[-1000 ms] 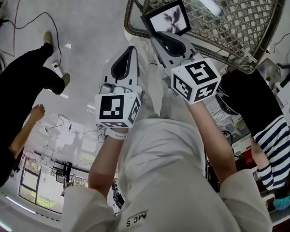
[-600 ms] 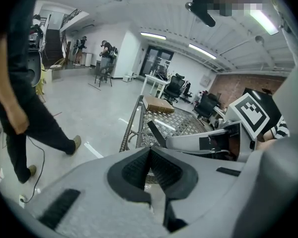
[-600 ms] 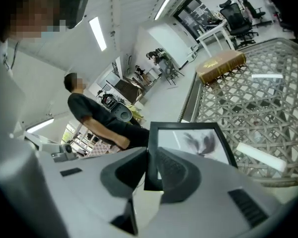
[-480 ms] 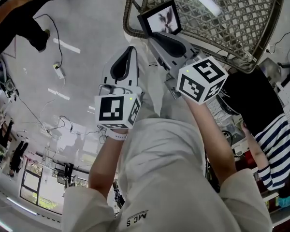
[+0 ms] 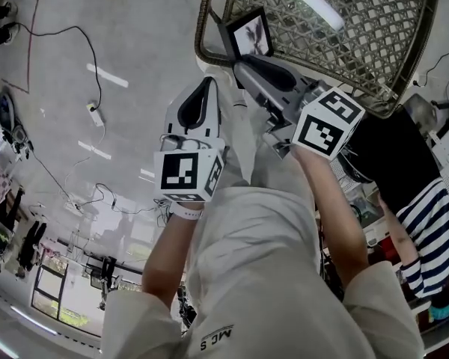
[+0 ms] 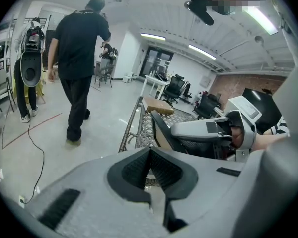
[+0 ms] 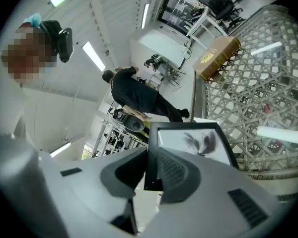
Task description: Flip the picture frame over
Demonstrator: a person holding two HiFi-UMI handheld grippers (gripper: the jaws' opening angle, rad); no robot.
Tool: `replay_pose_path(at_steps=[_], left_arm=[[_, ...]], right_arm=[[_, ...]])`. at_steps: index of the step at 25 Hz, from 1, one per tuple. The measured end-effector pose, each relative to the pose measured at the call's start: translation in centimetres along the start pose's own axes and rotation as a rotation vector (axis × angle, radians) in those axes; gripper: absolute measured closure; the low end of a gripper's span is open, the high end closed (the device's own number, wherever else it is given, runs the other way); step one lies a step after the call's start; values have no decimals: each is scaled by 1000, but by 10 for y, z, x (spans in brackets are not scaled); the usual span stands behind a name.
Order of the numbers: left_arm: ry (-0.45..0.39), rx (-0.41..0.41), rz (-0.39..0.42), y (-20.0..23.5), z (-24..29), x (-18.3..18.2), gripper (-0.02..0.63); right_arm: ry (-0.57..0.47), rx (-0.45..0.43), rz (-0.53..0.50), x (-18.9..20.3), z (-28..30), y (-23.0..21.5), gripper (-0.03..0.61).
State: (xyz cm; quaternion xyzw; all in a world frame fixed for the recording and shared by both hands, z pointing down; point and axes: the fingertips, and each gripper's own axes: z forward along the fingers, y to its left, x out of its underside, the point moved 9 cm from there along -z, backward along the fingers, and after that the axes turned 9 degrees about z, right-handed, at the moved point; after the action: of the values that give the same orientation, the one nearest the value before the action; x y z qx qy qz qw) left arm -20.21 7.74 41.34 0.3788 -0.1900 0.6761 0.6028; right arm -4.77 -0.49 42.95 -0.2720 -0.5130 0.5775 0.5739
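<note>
A black picture frame with a dark flower print behind glass is held up at the near edge of the wicker tabletop. My right gripper is shut on the frame's lower left edge; in the right gripper view the frame stands edge-on between the pads, right gripper. My left gripper hangs to the left and a little lower, shut with nothing in it. The left gripper view shows the left gripper with its pads together, and the frame's dark edge beyond.
A brown box lies on the wicker top. A person in black walks on the floor at the left. Someone in a striped shirt sits at the right. A cable runs across the floor.
The right gripper has rolled and shifted right, turning the frame so its face looks narrower. The person in black has left the head view. The left gripper barely moved.
</note>
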Motion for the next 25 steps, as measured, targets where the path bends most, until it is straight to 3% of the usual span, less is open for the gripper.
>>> replay_pose_path(at_steps=[10,18,25], left_arm=[[2,-5,-5,-2,7,0,589],[1,-6,0,0,7,-4,589],[9,-1,3,-2,13,-3,589]], right_arm=[[-16,-134,140,-10,-1,-9,502],[-32,-186,290,-13,-4,-25,502],[-42,-202,325,-14,-11,-37,502]])
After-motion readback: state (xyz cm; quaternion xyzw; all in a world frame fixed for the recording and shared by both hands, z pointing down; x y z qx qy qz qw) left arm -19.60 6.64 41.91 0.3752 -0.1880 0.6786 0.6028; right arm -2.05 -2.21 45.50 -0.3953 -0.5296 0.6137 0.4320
